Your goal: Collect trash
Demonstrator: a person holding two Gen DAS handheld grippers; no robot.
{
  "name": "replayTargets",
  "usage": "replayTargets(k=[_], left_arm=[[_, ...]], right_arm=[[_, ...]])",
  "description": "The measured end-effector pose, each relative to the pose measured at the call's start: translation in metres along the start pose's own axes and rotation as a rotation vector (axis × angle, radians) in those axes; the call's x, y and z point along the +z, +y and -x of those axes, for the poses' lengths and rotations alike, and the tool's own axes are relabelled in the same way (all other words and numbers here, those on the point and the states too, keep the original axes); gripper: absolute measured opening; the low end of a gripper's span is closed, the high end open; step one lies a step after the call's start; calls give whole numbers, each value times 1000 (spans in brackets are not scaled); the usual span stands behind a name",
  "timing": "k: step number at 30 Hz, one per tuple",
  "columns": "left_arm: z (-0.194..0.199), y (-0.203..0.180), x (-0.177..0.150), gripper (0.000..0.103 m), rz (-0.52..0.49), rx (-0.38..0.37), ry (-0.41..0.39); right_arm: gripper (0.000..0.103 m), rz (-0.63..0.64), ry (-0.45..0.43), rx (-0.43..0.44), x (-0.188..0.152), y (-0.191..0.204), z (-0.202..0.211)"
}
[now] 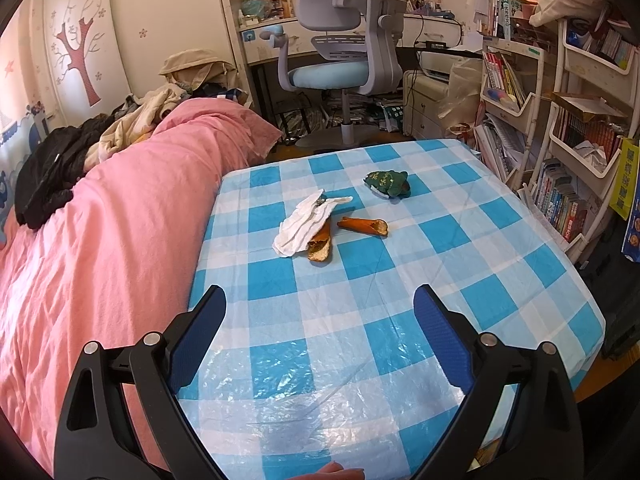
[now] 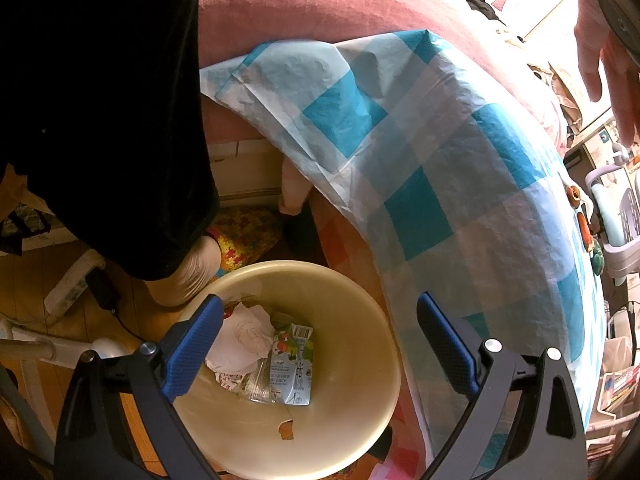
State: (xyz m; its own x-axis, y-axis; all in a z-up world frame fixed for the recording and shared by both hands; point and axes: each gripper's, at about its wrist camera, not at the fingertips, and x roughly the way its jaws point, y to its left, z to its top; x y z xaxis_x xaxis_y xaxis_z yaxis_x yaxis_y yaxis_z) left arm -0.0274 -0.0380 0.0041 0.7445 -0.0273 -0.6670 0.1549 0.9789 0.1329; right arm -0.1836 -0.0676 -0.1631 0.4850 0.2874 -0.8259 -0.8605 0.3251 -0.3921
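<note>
On the blue-and-white checked sheet (image 1: 400,280) lie a crumpled white tissue (image 1: 306,222), two orange peel pieces (image 1: 320,246) (image 1: 364,226) and a small green plush item (image 1: 388,184). My left gripper (image 1: 320,300) hovers open over the near part of the sheet, well short of the trash, nothing between its fingers. My right gripper (image 2: 320,312) hangs open above a cream bin (image 2: 360,320) on the floor. Inside the bin lie white tissues (image 2: 244,336), a drink carton (image 2: 294,364) and clear plastic wrap.
A pink duvet (image 1: 100,260) with piled clothes covers the bed's left side. An office chair (image 1: 348,52), desk and crowded bookshelves (image 1: 560,140) stand beyond. Beside the bin are a person's dark trouser leg (image 2: 100,120), a patterned slipper (image 2: 244,236) and a power strip (image 2: 68,292).
</note>
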Motion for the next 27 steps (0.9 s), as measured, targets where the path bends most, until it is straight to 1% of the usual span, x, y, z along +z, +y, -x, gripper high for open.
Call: replayTargets(k=[3,5,7,10,13,16,18,21,24,25,27], left_arm=[[4,16,3,91,13,24,-25],[4,33,5,91,37,55,-37],[2,52,6,91,71,77,-44],[-6,80,4,91,155,108,-48],[-17,95,5,91,210,93,-30],[-31,99,12,91,222,74,-28],[-39,95,18,91,215,58,-30],[-53,80,29,91,182,12,-33],[-74,55,43,91,85,-17,-22],[-84,44,47,91,38,-17,-10],[-104,32,54,91,-20,-11,13]], right_arm=[[93,-4,-23,-19,2,-3,5],[93,-10,-47,-42,6,-9,12],[93,-25,-71,-69,9,-17,20],[93,-33,-106,-115,14,-31,35],[93,-12,-137,-154,17,-42,46],[93,12,-178,-204,22,-62,57],[95,16,-204,-247,22,-82,62],[95,-11,-213,-292,23,-119,60],[95,-74,-211,-312,21,-159,55],[95,-93,-209,-318,19,-172,52],[95,-124,-202,-343,18,-197,44]])
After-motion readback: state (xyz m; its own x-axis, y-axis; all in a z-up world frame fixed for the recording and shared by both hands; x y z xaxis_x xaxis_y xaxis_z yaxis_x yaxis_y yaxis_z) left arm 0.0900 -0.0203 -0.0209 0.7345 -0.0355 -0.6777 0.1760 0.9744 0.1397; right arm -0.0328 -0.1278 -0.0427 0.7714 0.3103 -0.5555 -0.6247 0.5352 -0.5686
